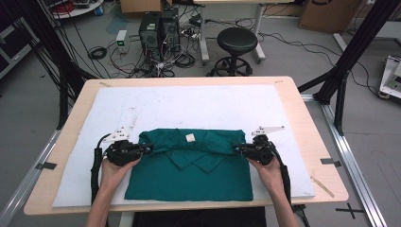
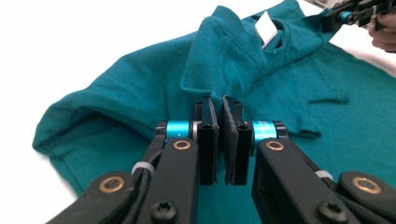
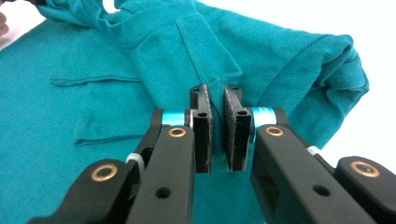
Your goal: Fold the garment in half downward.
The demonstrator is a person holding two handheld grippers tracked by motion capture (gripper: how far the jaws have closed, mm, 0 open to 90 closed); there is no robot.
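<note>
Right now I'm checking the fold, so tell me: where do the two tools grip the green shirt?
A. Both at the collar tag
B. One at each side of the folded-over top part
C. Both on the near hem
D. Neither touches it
B: the left tool and right tool each pinch a side of the green shirt at its folded top.

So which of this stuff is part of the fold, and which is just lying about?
In the job:
- green shirt, half folded on the white mat
- left gripper, jaws shut on the shirt's fold
- right gripper, jaws shut on the fold at the other side

Lying about:
- black stool
- computer towers
- floor cables
- cardboard boxes
</note>
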